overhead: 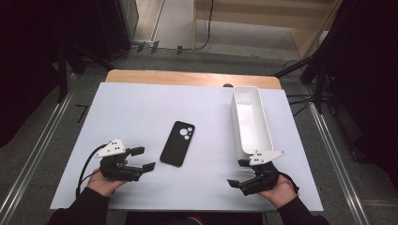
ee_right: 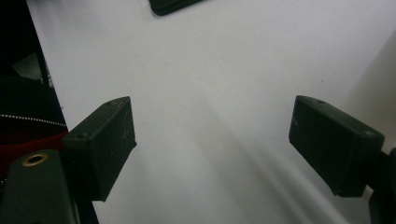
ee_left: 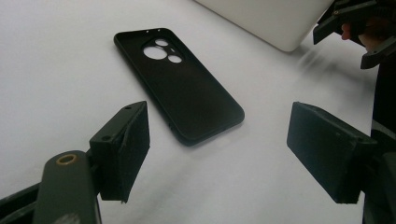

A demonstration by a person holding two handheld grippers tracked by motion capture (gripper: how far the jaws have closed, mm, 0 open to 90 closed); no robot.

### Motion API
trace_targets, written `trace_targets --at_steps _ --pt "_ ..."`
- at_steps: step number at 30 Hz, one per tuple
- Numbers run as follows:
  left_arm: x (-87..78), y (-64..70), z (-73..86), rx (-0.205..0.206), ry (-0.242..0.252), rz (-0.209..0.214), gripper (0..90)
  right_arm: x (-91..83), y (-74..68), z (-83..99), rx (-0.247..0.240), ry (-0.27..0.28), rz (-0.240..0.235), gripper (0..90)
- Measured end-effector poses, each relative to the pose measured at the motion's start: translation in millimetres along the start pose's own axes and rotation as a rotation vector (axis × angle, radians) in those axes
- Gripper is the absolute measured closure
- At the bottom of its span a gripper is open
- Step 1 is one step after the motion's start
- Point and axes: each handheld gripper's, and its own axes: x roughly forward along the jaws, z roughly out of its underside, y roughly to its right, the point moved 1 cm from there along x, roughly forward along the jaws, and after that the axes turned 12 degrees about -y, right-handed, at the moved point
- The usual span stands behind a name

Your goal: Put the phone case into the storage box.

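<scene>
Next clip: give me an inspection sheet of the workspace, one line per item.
Surface: white sheet on a wooden table.
Job's things: black phone case lying flat, inside up; long white bin, nothing seen inside.
Clutter: nothing seen.
Grippers: left gripper open, just left of the case; right gripper open, below the bin's near end. Neither touches anything.
Cables: black cable loops from the left gripper; more cables on the floor behind.
Surroundings: grey floor, metal rails, dark stands.

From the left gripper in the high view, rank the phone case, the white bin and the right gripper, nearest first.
1. phone case, just right of the left gripper, mid-table.
2. right gripper, along the near edge.
3. white bin, far right side.
</scene>
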Motion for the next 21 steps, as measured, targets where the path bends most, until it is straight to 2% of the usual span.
trace_targets --at_steps 10,14,21 --pt "-0.4 0.6 -1.2 -0.004 0.001 -0.001 21.4 3.2 -2.7 -0.4 -0.006 -0.009 -0.005 13.2" --pt "1.4 0.5 -0.7 -0.007 -0.021 0.0 21.4 2.7 -2.7 -0.3 -0.005 -0.005 -0.004 13.2" --pt "0.5 0.1 -0.8 -0.013 -0.012 -0.003 21.4 2.7 -2.9 -0.6 -0.009 -0.002 -0.007 13.2"
